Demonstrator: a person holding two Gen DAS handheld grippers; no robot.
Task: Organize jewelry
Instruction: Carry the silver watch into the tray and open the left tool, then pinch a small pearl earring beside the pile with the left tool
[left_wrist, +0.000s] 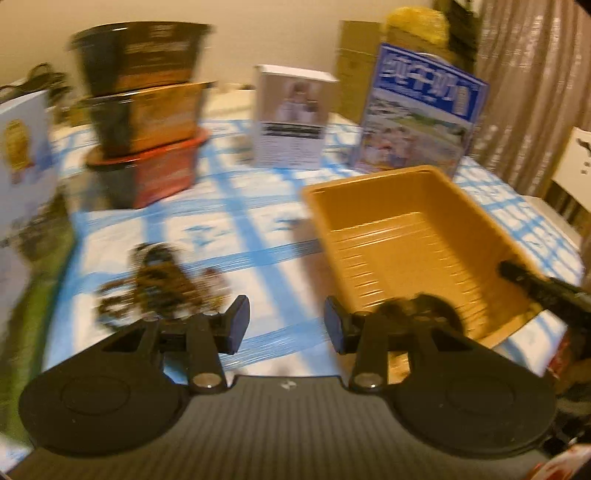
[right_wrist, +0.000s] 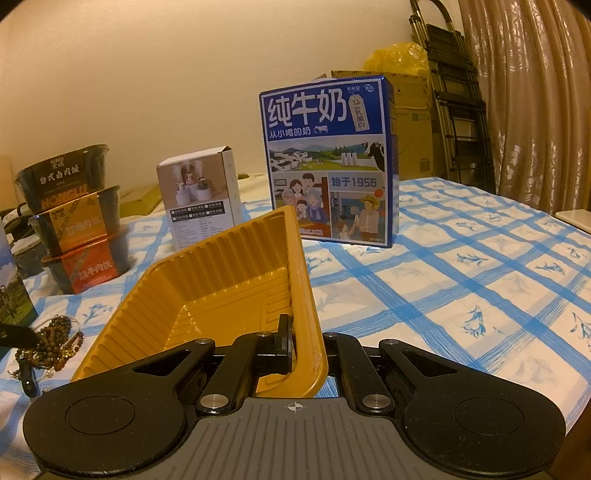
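Left wrist view shows the orange tray (left_wrist: 417, 236) with a bare ribbed floor, so by my reading none of the jewelry (left_wrist: 162, 284) has gone in yet and the whole sorting job is left to do. The left gripper (left_wrist: 286, 321) has its jaws standing apart with nothing between them, only checked tablecloth (left_wrist: 258, 229) showing through the gap; it hangs above the cloth between the pile and the tray. The jewelry lies on the cloth just beside that gripper's left finger and well apart from the tray's inside. It looks like a loose tangle of brown and amber bead strings, though motion blur here smears it, and the right wrist view, sharper, shows round beads on strands heaped together at the table's near edge (right_wrist: 55, 339). The right gripper (right_wrist: 306, 350) is clamped on the tray's side wall, which passes between its fingers, holding that tray tilted up on the table.
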